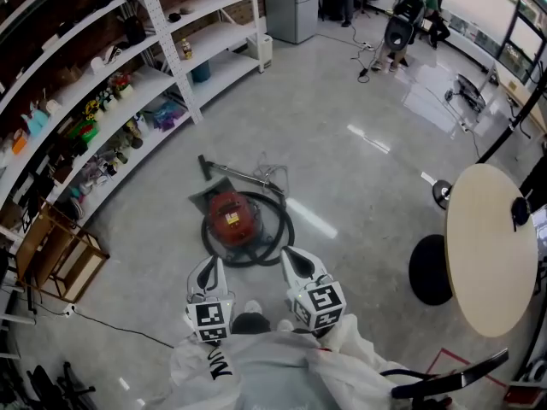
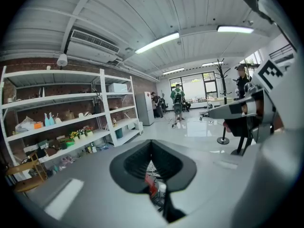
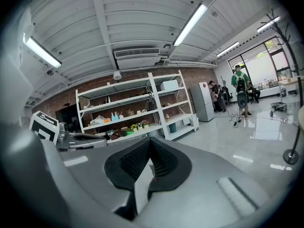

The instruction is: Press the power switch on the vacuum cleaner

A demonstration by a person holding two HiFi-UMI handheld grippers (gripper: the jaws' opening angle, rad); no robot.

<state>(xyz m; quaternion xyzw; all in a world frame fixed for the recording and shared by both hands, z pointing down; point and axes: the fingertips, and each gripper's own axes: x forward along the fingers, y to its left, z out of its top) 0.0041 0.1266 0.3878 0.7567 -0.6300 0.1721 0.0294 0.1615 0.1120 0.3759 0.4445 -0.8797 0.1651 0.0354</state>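
The red vacuum cleaner [image 1: 231, 218] sits on the grey floor, ringed by its black hose [image 1: 283, 229]; its wand [image 1: 236, 172] lies just behind it. Both grippers hang close to my body, short of the vacuum and above the floor. My left gripper [image 1: 208, 268] points at the vacuum's near left side and my right gripper [image 1: 294, 260] at its near right. Each is shut with nothing held. In the left gripper view, a bit of the red vacuum [image 2: 151, 184] shows below the closed left gripper [image 2: 152, 144]. Under the right gripper [image 3: 149, 141] only floor is visible.
White shelving [image 1: 102, 101] full of small items runs along the left. A wooden frame [image 1: 55, 254] stands at the left. A round table [image 1: 487, 246] and a black stool [image 1: 430, 269] stand at the right. People [image 1: 402, 15] are far back. A thin cable [image 1: 111, 323] crosses the floor.
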